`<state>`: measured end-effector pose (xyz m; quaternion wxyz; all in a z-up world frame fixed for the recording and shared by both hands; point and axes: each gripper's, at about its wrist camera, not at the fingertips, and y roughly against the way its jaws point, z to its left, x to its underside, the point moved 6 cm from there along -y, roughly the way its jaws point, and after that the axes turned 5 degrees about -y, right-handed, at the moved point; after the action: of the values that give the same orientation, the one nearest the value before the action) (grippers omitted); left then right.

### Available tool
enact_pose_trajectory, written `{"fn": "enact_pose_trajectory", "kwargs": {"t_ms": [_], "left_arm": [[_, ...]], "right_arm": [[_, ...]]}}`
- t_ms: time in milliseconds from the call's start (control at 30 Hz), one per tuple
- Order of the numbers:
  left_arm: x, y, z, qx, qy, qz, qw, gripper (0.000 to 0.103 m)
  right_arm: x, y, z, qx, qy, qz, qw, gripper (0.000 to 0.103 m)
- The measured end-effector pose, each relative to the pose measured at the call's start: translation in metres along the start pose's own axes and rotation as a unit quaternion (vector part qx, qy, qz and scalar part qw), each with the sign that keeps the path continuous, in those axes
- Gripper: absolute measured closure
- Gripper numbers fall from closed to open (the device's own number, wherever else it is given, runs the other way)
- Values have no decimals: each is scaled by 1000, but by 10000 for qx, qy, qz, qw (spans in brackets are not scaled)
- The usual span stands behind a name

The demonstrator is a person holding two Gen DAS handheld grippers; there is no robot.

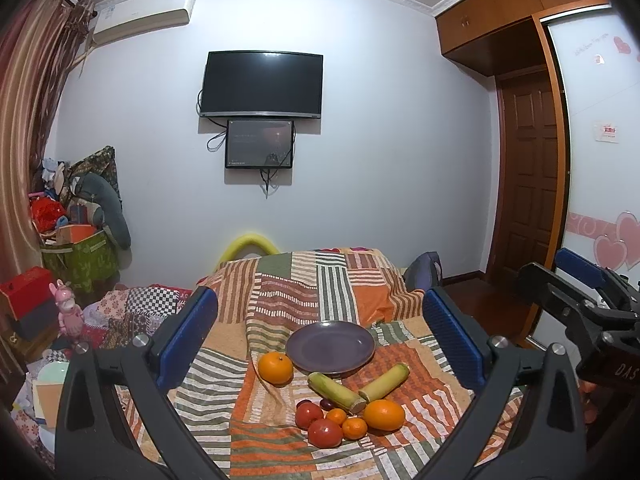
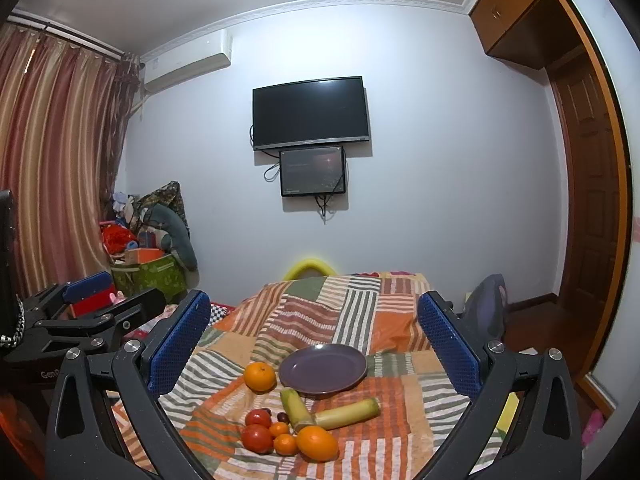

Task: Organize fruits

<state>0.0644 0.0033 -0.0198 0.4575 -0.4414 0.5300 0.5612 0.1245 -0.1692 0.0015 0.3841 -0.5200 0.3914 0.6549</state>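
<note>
Both tongs spread wide and empty above the fruit.
Left gripper (image 1: 320, 336) and right gripper (image 2: 314, 340) hover over the patchwork striped bedspread (image 1: 280, 296); the soft cloth could let the large orange (image 1: 383, 414) or red tomatoes (image 1: 325, 433) roll before reaching the empty round purple plate (image 1: 330, 346). Only partial lettering shows on the grippers' bodies.

Your left gripper (image 1: 320, 336) and right gripper (image 2: 314, 338) look alike: black plastic frames with teardrop cutouts, round silver screws at the joints, and two fingers faced with textured blue pads (image 1: 188, 336). White lettering marks the black bodies.
</note>
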Motion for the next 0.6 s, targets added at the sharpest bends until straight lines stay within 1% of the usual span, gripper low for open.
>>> {"fn": "enact_pose_trajectory", "kwargs": {"t_ms": [233, 600], "left_arm": [[2, -1, -2, 11, -2, 59, 10000, 0], [1, -1, -2, 14, -2, 49, 10000, 0]], "right_arm": [[0, 0, -1, -18, -25, 29, 10000, 0], [-1, 1, -3, -1, -47, 33, 10000, 0]]}}
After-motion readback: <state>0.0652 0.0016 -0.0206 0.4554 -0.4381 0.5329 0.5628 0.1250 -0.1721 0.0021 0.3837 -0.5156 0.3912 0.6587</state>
